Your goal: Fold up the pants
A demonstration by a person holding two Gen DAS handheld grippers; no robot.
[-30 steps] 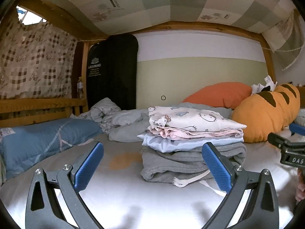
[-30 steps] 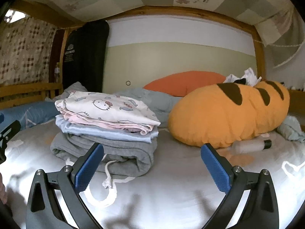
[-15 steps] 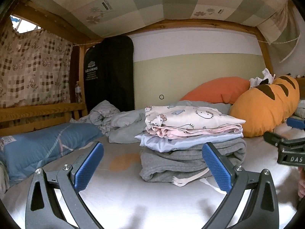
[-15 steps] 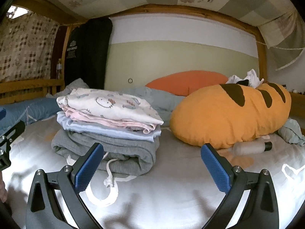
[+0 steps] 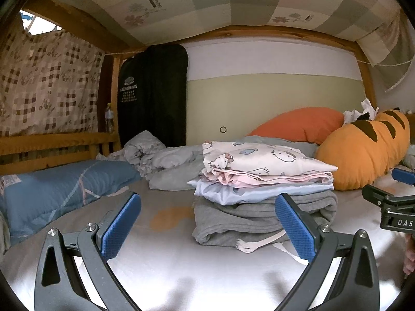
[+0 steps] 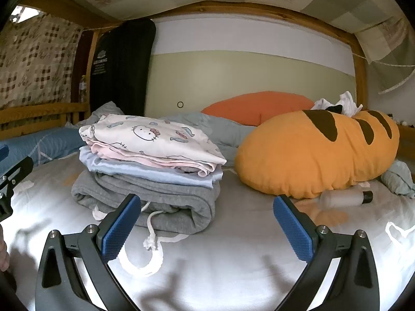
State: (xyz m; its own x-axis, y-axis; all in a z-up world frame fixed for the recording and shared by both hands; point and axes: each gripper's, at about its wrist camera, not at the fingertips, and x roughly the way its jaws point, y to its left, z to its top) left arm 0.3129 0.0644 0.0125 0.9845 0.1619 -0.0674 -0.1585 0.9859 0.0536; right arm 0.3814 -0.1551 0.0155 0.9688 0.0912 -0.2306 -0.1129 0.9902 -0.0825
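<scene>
A stack of folded clothes sits on the white bed sheet (image 6: pixel 233 259). Grey sweatpants (image 5: pixel 249 220) (image 6: pixel 155 197) with a white drawstring (image 6: pixel 150 241) lie at the bottom, a light blue garment (image 5: pixel 254 190) over them, pink cloth and cartoon-cat print pants (image 5: pixel 264 158) (image 6: pixel 155 137) on top. My left gripper (image 5: pixel 207 225) stands open just in front of the stack, holding nothing. My right gripper (image 6: pixel 207 225) is open too, in front of the stack's right end. Each gripper shows at the edge of the other's view.
An orange striped plush pillow (image 6: pixel 319 153) and an orange cushion (image 5: pixel 298 124) lie right of the stack, with a small bottle (image 6: pixel 345 198) beside them. A blue quilt (image 5: pixel 59 181) and crumpled grey bedding (image 5: pixel 166 160) lie at the left. Wooden rail (image 5: pixel 52 145) and curtain bound the bed.
Both grippers have tilted up and drawn slightly back from the stack; both stay open and empty. The stack has not moved.
</scene>
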